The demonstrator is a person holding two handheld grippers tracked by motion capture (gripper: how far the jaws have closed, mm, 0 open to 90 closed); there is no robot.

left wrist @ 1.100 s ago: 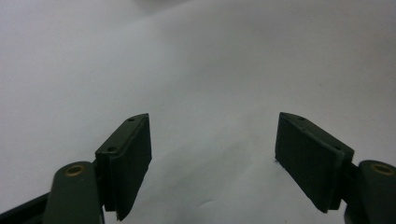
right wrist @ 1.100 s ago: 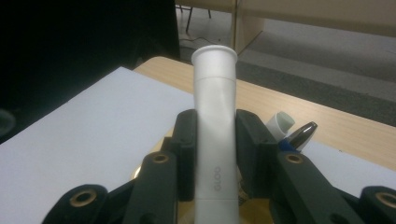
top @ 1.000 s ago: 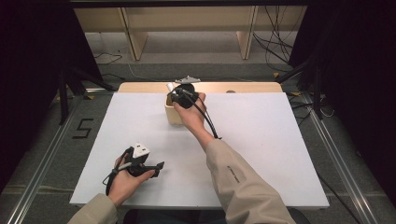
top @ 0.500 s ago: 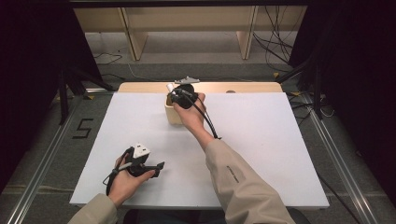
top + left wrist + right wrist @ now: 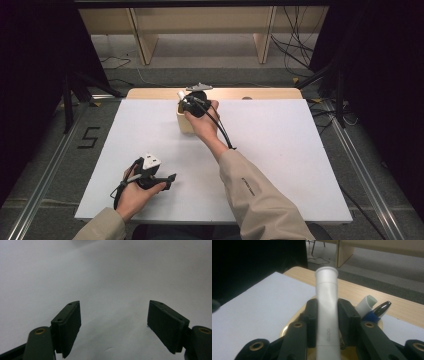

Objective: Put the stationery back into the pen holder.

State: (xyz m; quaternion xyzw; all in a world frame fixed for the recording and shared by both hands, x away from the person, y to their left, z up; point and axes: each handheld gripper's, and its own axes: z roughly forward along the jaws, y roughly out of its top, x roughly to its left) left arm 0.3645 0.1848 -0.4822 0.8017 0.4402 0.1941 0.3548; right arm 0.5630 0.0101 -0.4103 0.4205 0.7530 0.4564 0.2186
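Note:
My right gripper is shut on a white marker, which stands upright between the jaws over a pale wooden pen holder. In the high view that gripper sits above the holder near the table's far edge, and the marker's white tip pokes up. Inside the holder stand another white pen and a blue-and-black pen. My left gripper rests low at the front left of the white sheet. Its jaws are open with nothing between them.
The white sheet covers most of the wooden table. Behind the table are wooden legs and loose cables on the floor. A black cable trails from the right gripper along the forearm.

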